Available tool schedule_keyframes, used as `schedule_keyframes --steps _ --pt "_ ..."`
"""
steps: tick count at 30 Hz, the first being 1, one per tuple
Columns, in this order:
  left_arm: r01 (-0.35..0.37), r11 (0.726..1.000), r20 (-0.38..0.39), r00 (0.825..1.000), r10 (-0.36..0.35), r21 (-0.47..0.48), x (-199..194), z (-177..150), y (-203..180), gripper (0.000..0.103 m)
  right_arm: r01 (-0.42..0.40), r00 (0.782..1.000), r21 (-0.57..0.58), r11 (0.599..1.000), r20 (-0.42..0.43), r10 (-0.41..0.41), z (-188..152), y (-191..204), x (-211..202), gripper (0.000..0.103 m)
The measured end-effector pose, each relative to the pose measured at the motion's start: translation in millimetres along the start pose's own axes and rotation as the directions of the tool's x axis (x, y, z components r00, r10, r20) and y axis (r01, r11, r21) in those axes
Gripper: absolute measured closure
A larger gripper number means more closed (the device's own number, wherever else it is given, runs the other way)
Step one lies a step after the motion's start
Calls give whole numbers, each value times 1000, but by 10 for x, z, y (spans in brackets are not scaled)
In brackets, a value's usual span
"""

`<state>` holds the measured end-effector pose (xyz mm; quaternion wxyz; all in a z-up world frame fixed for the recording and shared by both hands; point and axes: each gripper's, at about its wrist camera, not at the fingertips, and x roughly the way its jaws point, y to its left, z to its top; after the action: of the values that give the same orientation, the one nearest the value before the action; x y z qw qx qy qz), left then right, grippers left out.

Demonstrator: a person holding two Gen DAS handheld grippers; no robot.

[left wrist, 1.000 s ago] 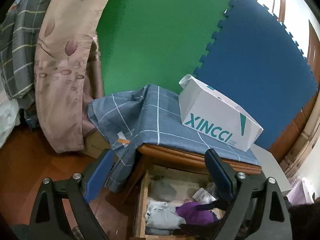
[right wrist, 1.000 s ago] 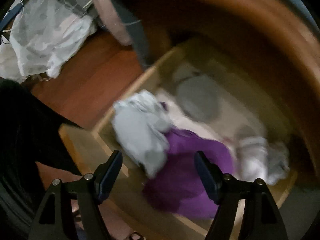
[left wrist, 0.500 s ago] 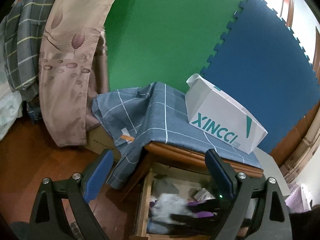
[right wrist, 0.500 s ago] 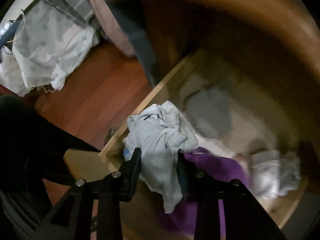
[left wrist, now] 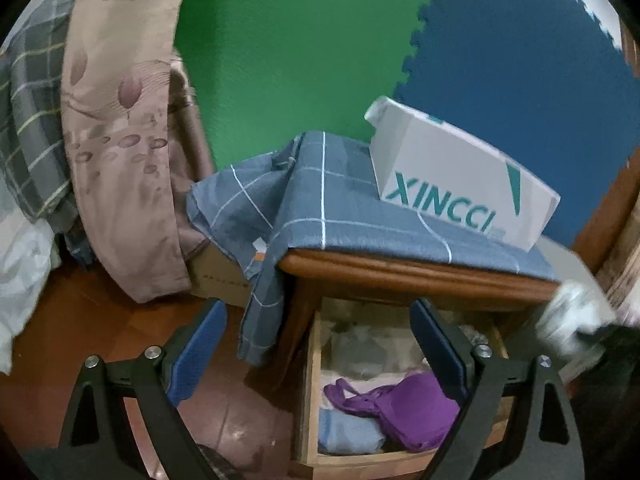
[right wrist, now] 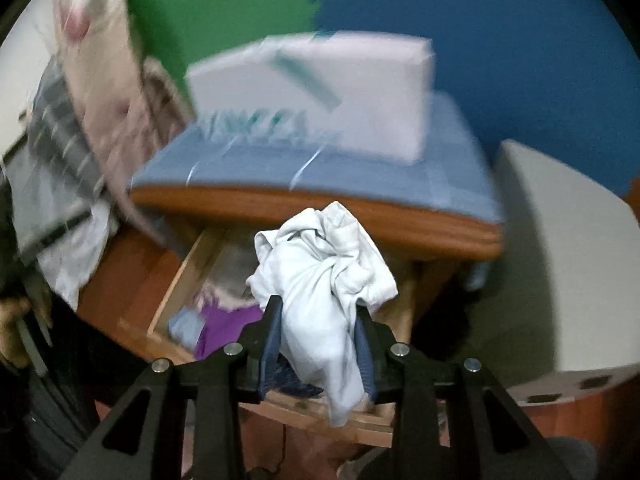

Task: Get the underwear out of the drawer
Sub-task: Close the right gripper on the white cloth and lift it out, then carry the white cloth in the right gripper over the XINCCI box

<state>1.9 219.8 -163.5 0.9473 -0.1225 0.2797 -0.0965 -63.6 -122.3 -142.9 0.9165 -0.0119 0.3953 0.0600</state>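
Note:
My right gripper [right wrist: 318, 308] is shut on a crumpled pale white underwear garment [right wrist: 320, 272], held above the front of the open wooden drawer [right wrist: 176, 280]. In the left wrist view the same garment shows as a pale blur [left wrist: 568, 320] at the right edge, beside the nightstand. The drawer [left wrist: 312, 380] still holds a purple garment [left wrist: 412, 408], a light blue piece [left wrist: 348, 432] and grey items at the back. My left gripper [left wrist: 316, 328] hangs open and empty in front of the drawer's left side.
A blue checked cloth [left wrist: 360, 216] and a white XINCCI box [left wrist: 460, 184] lie on the nightstand top. Beige patterned bedding [left wrist: 120, 120] hangs at left over a cardboard box [left wrist: 216, 272]. A white panel [right wrist: 560, 280] stands right of the nightstand. Green and blue foam mats cover the wall.
My right gripper closed on the pale garment in the drawer and lifted it up and out toward the right. The left gripper drifted slightly closer, still open.

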Motion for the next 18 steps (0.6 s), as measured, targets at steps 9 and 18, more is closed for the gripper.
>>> schedule_keyframes --steps 9,18 --pt "-28 997 -31 999 31 78 95 -59 -142 12 76 967 41 996 241 -84 633 -392 -1022 69" --pt "-30 996 -36 999 34 89 120 -77 -156 12 153 892 -12 988 432 -133 1433 -166 -1604 69"
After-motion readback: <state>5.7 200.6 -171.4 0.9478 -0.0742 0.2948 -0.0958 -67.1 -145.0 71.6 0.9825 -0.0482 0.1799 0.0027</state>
